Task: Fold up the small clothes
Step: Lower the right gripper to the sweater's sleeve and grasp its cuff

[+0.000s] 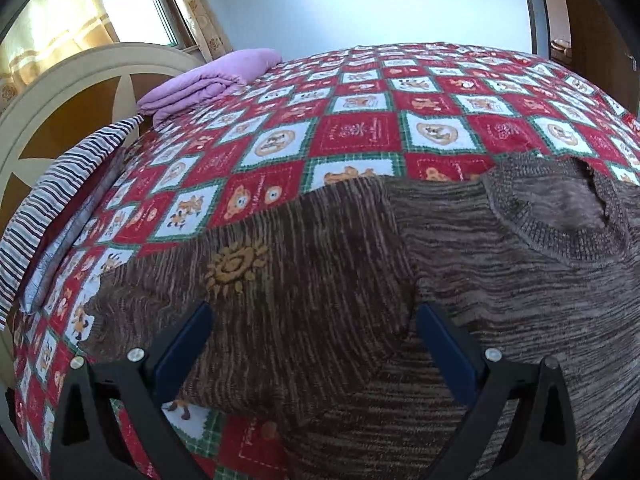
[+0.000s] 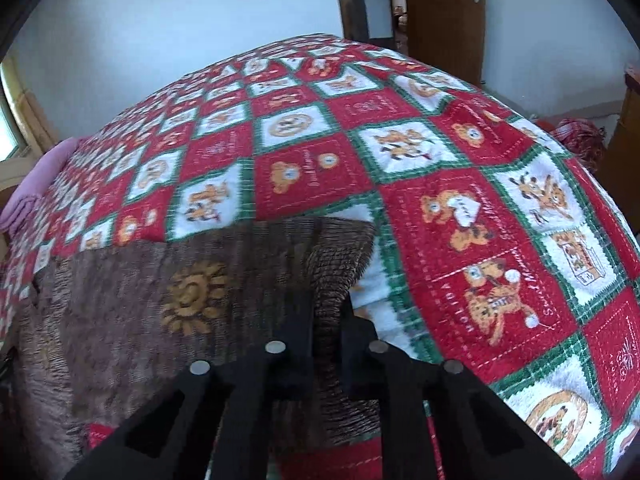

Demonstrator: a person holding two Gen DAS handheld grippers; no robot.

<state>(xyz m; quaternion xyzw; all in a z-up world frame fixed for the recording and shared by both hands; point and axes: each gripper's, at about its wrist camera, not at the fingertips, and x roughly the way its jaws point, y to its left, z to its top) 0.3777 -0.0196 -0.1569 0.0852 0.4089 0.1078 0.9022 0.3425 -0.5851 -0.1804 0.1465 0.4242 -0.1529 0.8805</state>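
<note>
A bed under a red, white and green patchwork quilt printed with teddy bears (image 1: 360, 128) filled both views. On it lay a brown marled knitted sweater with a yellow sun motif (image 1: 320, 264), spread over the near half of the quilt — from about 9 o'clock round to 3 o'clock in the left wrist view, its ribbed collar (image 1: 560, 236) at 2 o'clock and one panel folded over the body. A folded lilac blanket (image 1: 208, 80) sat at 11 o'clock by the cream and brown headboard (image 1: 60, 92), with a striped pillow (image 1: 60, 200) at 9 o'clock. The left gripper (image 1: 316, 320) stood wide open above the sweater, gripping nothing. The right gripper (image 2: 326, 300) had its jaws drawn together on a ribbed sweater edge (image 2: 332, 264) — that fabric bunched between the black fingers at 6 o'clock.
</note>
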